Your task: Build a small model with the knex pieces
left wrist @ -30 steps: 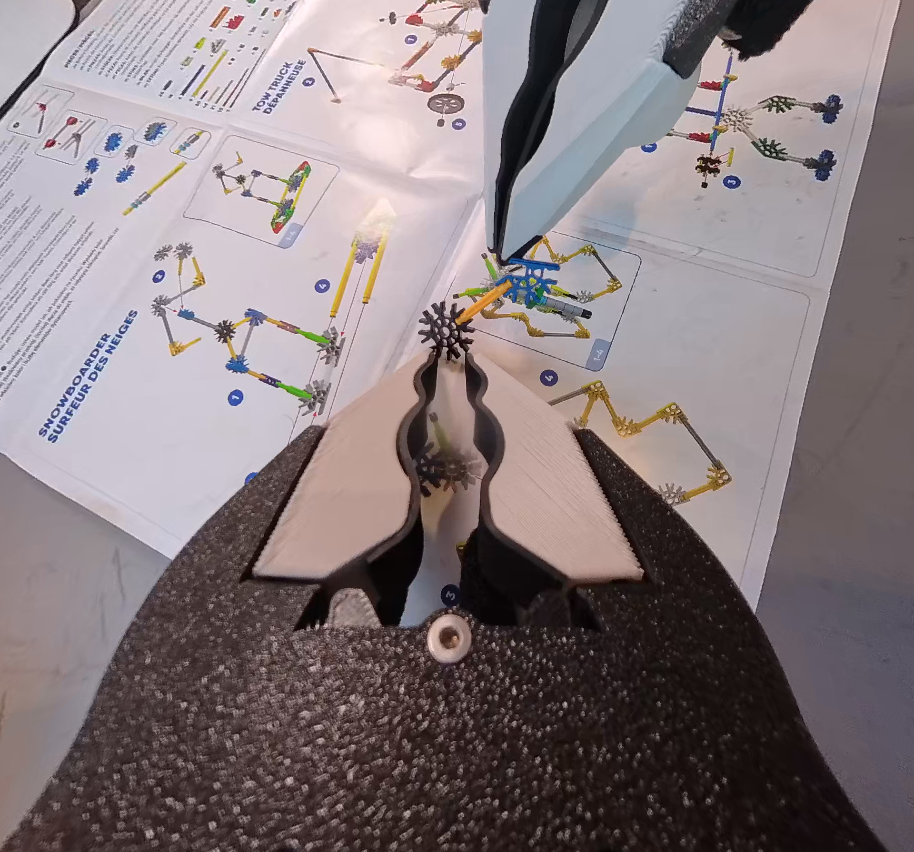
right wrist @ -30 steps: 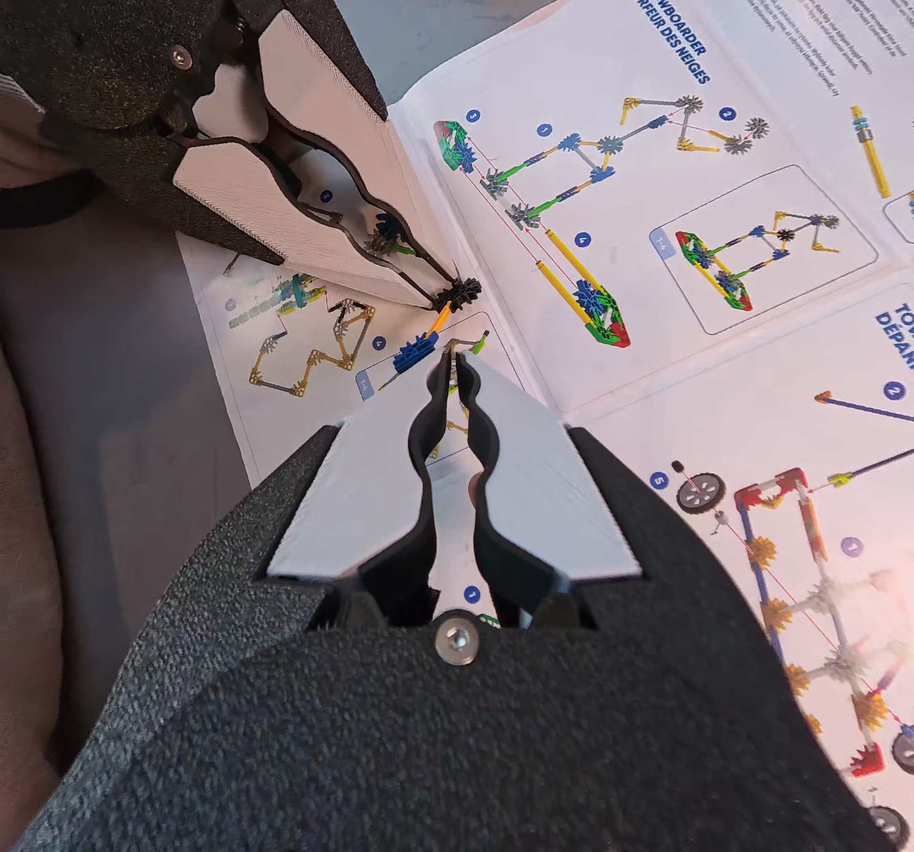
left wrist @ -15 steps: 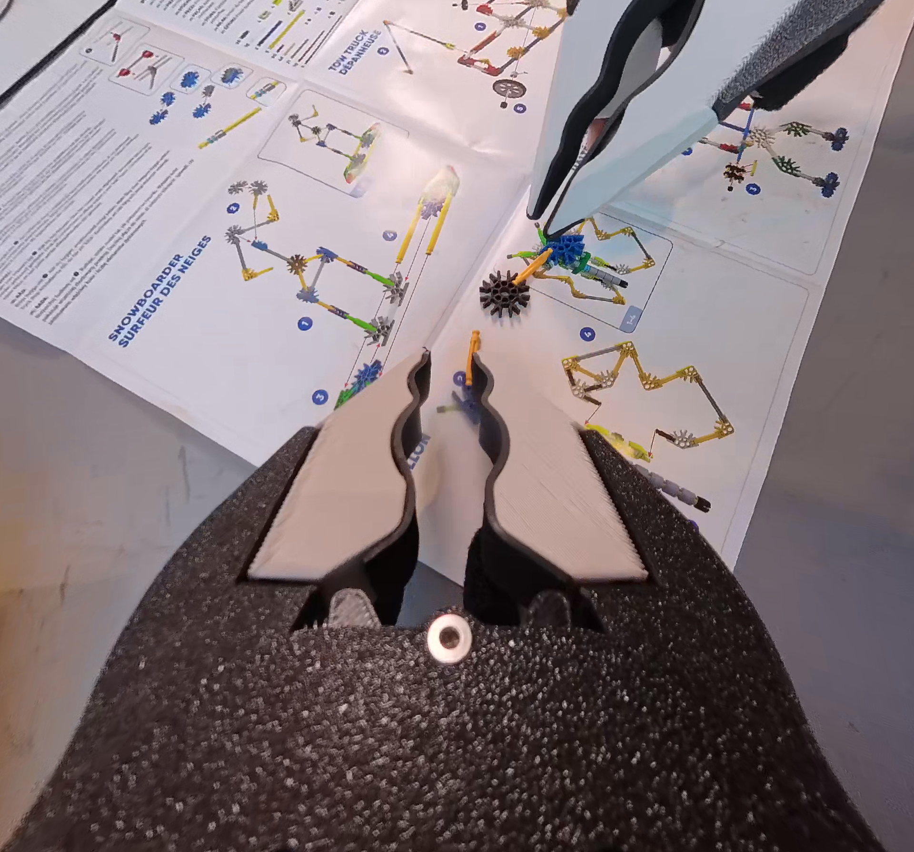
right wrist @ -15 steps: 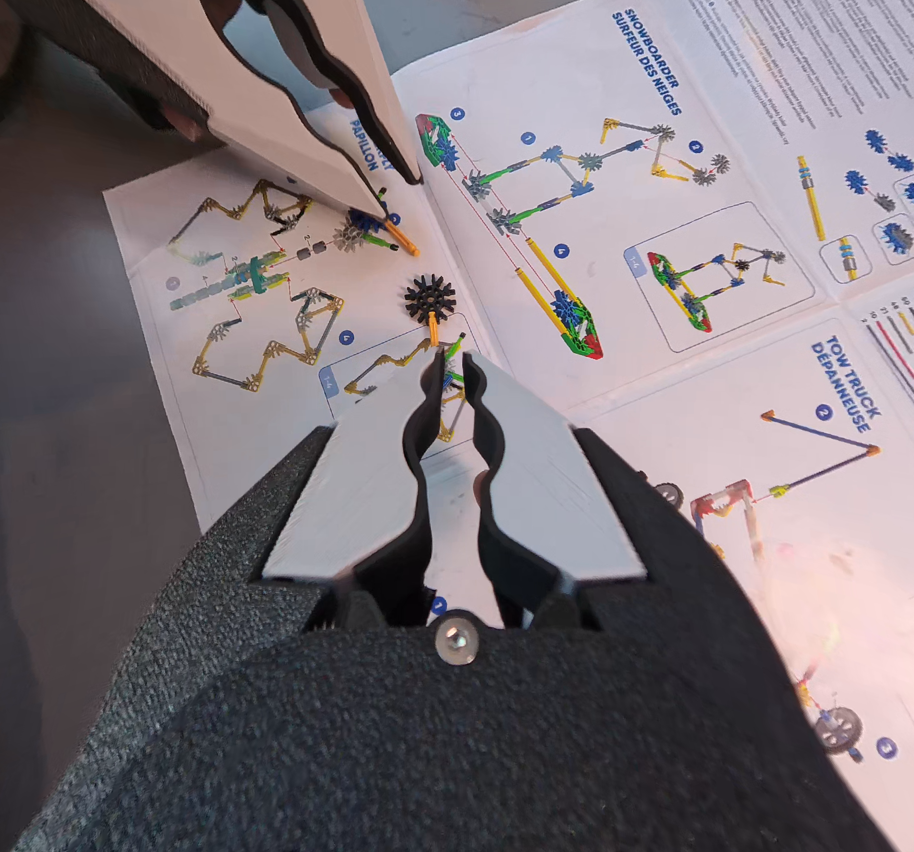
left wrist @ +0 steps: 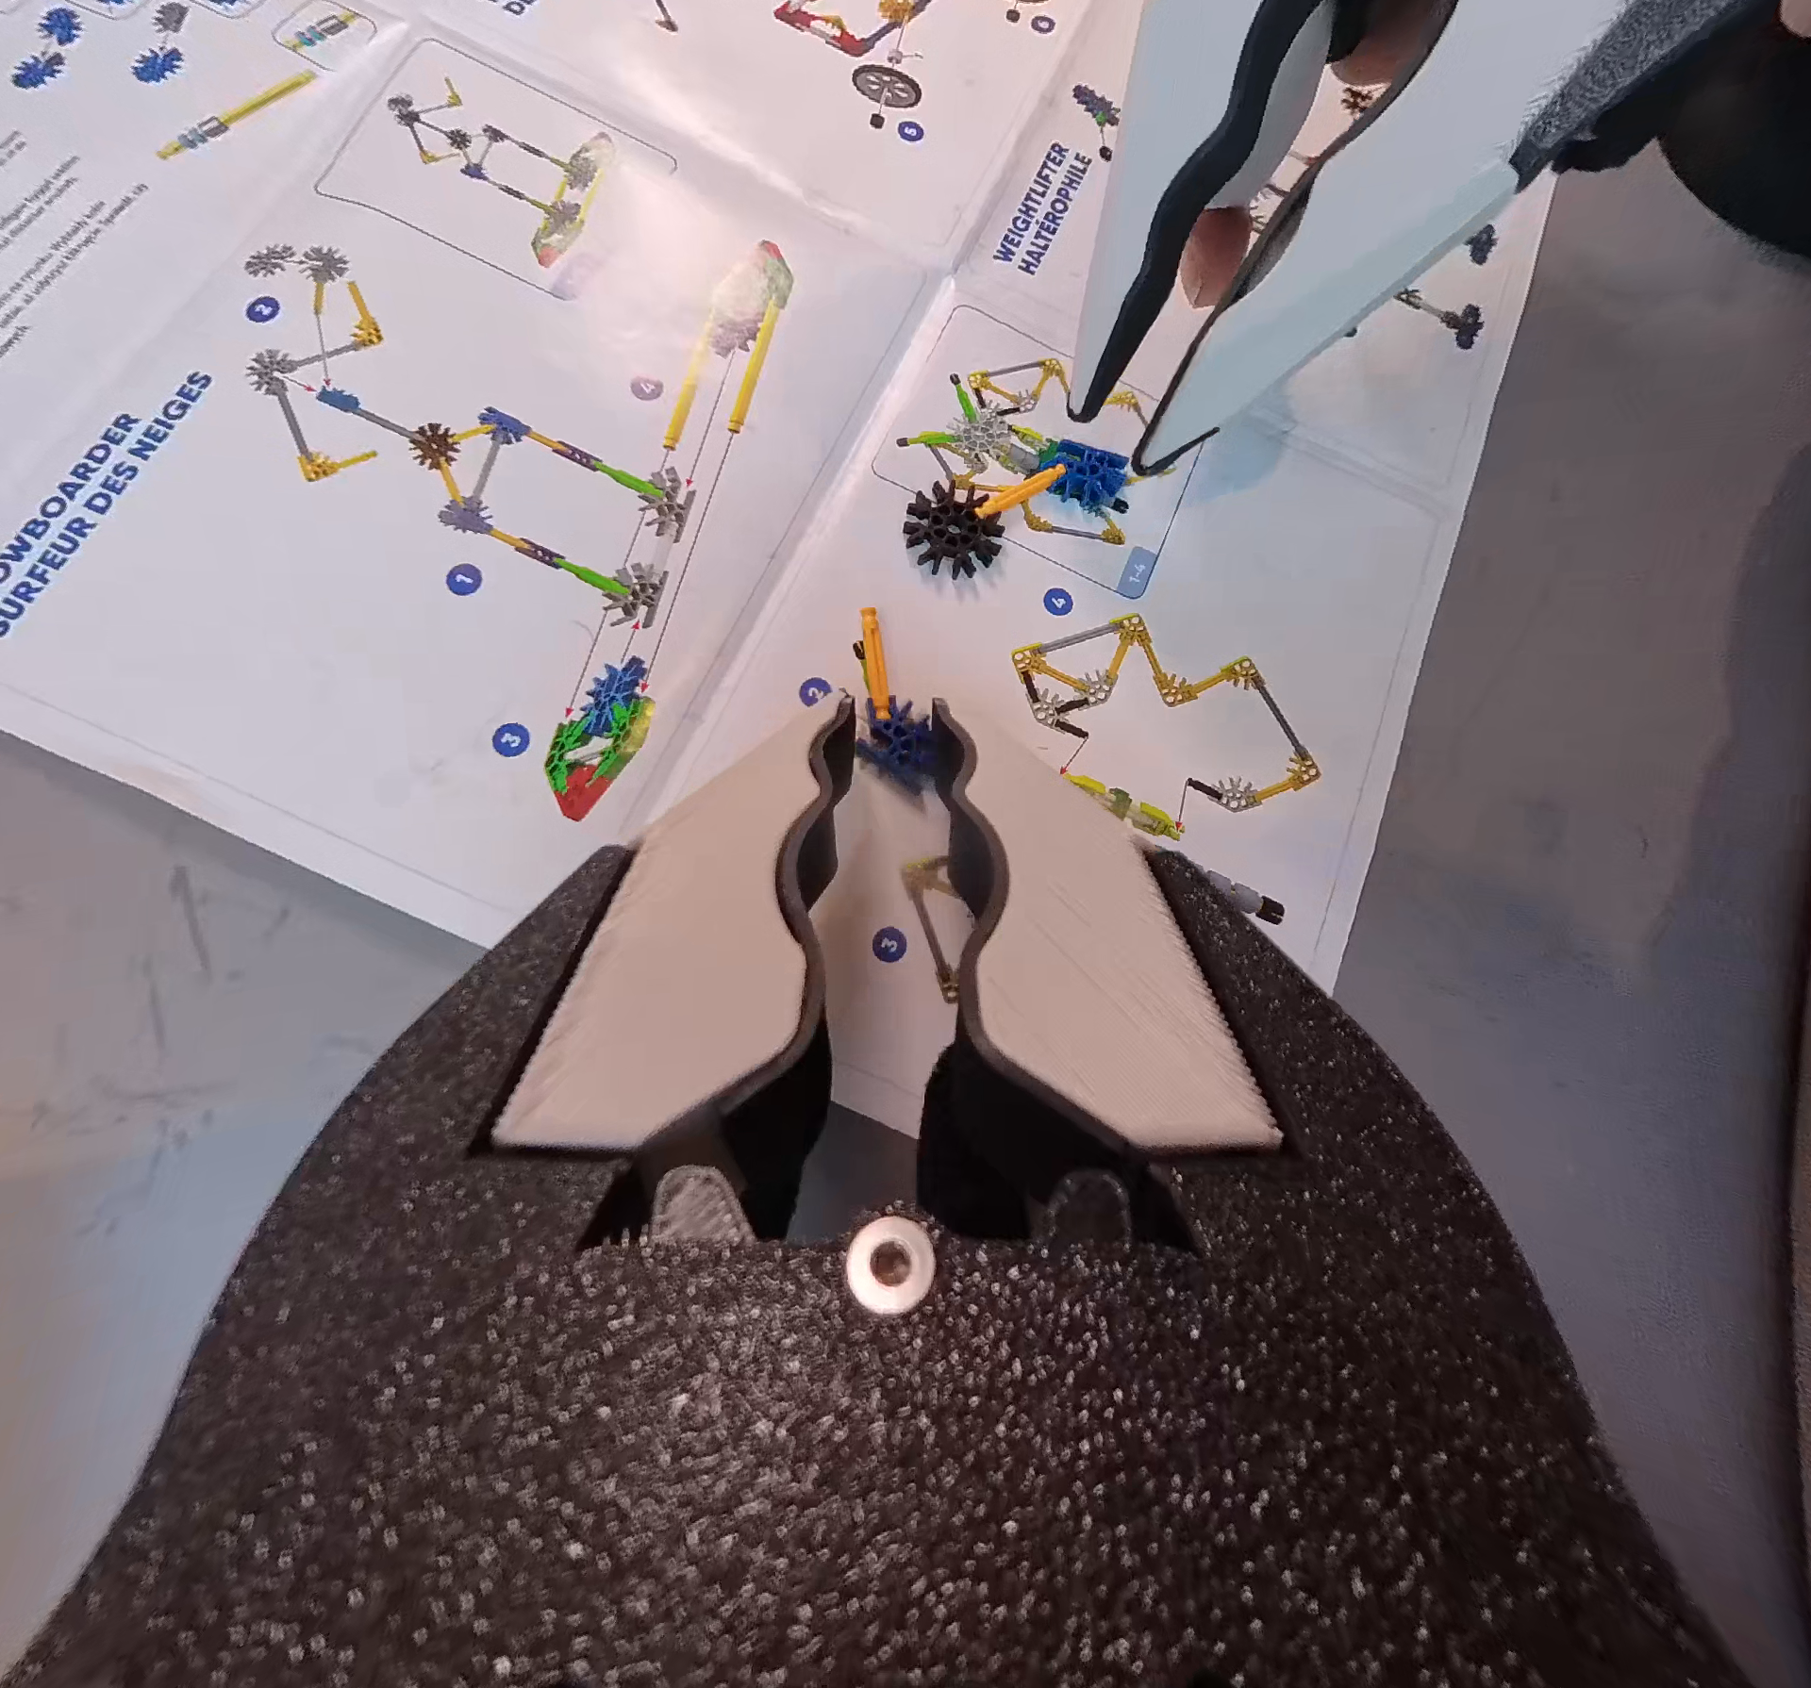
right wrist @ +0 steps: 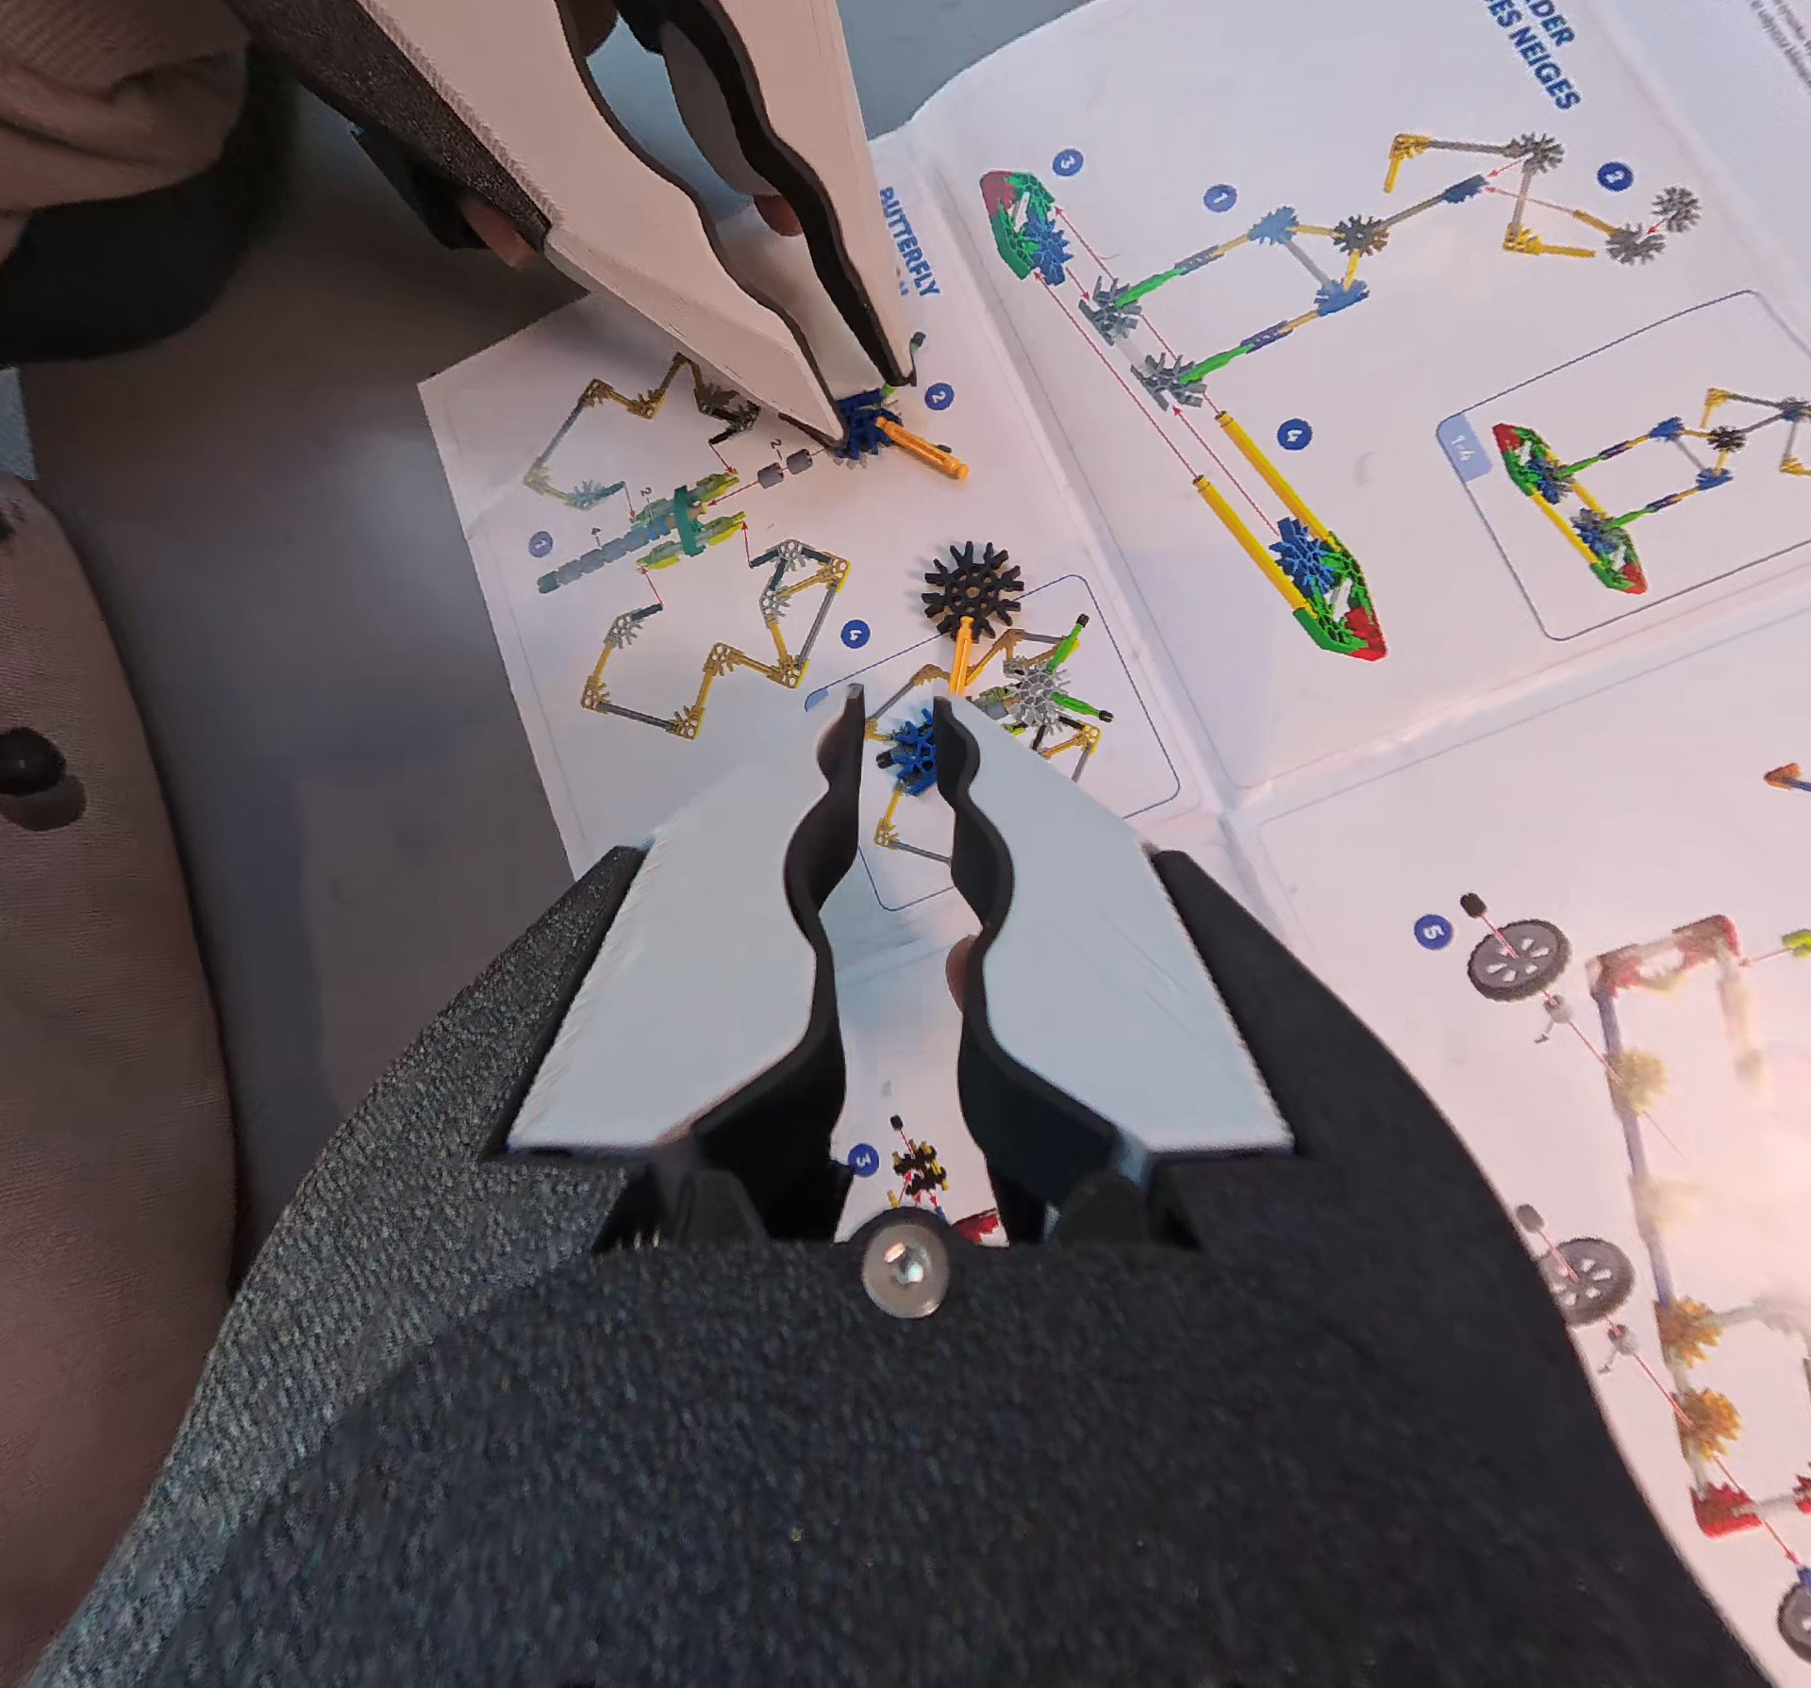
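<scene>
A white instruction sheet (left wrist: 294, 691) lies on a grey table. On it lies a small assembly: a black snowflake connector (left wrist: 951, 529), an orange rod (left wrist: 1019, 495) and a blue connector (left wrist: 1088, 475). My right gripper (right wrist: 897, 705) is open, and that blue connector (right wrist: 916, 744) sits between its tips, beside the black connector (right wrist: 970, 588). My left gripper (left wrist: 892, 710) has its tips closed on a second blue connector (left wrist: 894, 735) with a short orange rod (left wrist: 872, 651) sticking out. It rests low on the sheet. This piece also shows in the right wrist view (right wrist: 862, 421).
The sheet (right wrist: 1470, 759) spreads far to the right in the right wrist view. Bare grey table (left wrist: 196, 1004) lies at the near left. A person's brown clothing (right wrist: 98, 955) is at the left edge of the right wrist view. Left tips to right tips: about 7 cm.
My left gripper let go of the black connector, drew back and closed around the second blue connector. My right gripper opened, and the assembly now lies on the sheet.
</scene>
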Motion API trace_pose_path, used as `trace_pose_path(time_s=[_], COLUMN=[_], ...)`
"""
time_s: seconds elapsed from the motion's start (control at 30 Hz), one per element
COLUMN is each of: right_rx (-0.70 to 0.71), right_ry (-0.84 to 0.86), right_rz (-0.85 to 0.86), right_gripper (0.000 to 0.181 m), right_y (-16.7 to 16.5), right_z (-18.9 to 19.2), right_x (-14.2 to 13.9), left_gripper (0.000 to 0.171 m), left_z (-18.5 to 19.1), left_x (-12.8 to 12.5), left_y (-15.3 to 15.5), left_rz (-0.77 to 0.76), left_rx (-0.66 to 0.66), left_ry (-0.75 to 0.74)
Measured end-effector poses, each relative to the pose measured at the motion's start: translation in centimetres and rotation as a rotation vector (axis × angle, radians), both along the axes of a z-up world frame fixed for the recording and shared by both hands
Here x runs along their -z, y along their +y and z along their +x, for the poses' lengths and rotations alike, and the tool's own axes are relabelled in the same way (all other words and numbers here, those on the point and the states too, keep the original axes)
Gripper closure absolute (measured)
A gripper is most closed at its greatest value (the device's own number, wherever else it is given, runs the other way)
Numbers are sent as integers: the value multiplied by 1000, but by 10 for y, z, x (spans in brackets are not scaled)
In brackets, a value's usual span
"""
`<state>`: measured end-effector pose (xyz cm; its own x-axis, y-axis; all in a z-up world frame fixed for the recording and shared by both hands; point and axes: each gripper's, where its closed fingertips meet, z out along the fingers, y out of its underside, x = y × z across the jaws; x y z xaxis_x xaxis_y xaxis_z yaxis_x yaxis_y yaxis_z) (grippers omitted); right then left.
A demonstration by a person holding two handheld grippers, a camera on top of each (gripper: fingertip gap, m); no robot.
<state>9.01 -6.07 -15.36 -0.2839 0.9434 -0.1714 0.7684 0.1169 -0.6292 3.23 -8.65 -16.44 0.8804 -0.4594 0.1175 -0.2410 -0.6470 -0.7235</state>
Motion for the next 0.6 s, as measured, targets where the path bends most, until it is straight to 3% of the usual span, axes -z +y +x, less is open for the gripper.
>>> trace_pose_path(time_s=[0.13,0.27,0.43,0.6], right_rx=[24,-8,-29,4], right_ry=[-29,-61,-33,16], right_rz=[29,16,-34,-23], right_gripper=[169,169,168,167], right_y=[13,1,-14,2], right_z=[3,9,8,3], right_x=[7,16,8,0], left_gripper=[155,155,165,163], left_z=[3,3,3,4], left_x=[0,4,4,0], left_y=[-5,-6,-5,-4], left_rz=[-26,-30,-13,6], left_rx=[17,20,22,14], left_ry=[-12,24,64,52])
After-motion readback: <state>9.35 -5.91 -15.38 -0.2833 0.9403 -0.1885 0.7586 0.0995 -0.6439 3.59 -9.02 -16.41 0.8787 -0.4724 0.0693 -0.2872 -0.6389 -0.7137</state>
